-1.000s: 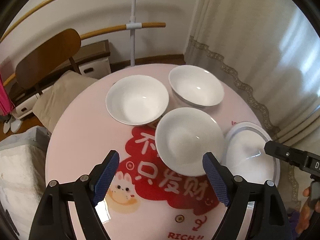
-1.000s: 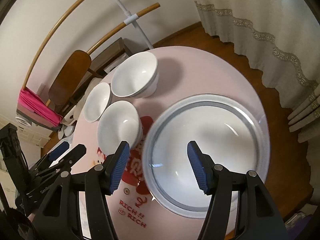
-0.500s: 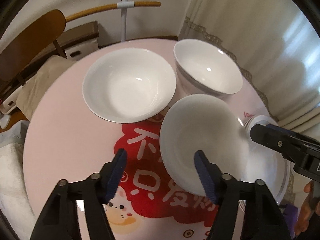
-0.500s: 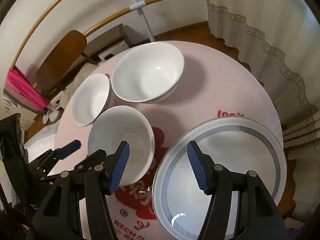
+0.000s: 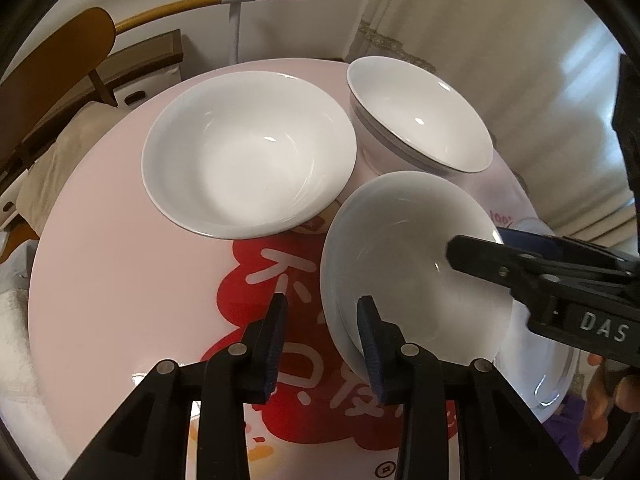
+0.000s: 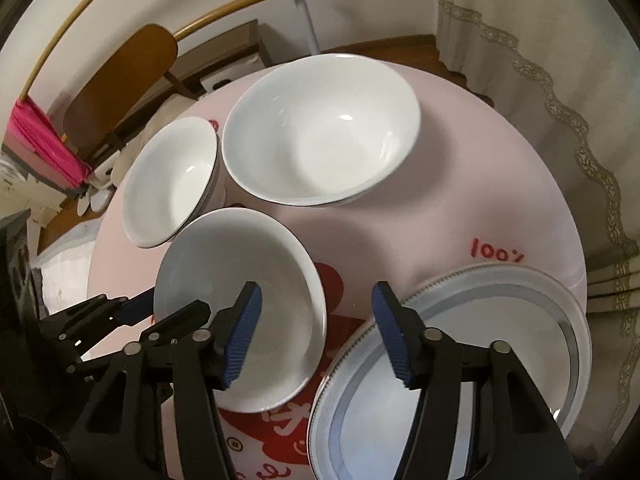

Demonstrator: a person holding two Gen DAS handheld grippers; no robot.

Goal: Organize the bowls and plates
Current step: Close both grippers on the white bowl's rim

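Three white bowls and a grey-rimmed plate (image 6: pixel 500 320) stand on a round pink table (image 5: pixel 100 260). My left gripper (image 5: pixel 323 336) straddles the left rim of the nearest bowl (image 5: pixel 408 264), one pad inside and one outside. Its jaws are closing and a gap remains at the outer pad. My right gripper (image 6: pixel 316 332) straddles the same bowl's (image 6: pixel 224 252) right rim, its jaws also closing with no contact seen. A wide shallow bowl (image 5: pixel 248 152) and a deeper grey-banded bowl (image 5: pixel 420 120) sit behind. One of the right gripper's fingers (image 5: pixel 500 260) reaches over the near bowl.
A wooden chair (image 6: pixel 120 80) and a white stand with a bamboo pole (image 5: pixel 236 20) are behind the table. Curtains (image 6: pixel 540 60) hang on the right and a pink cloth (image 6: pixel 44 148) is at the far left. The plate lies close to the table's right edge.
My left gripper dropped toward the near bowl and its jaws narrowed around the left rim. My right gripper shifted left from over the plate to the bowl's right rim.
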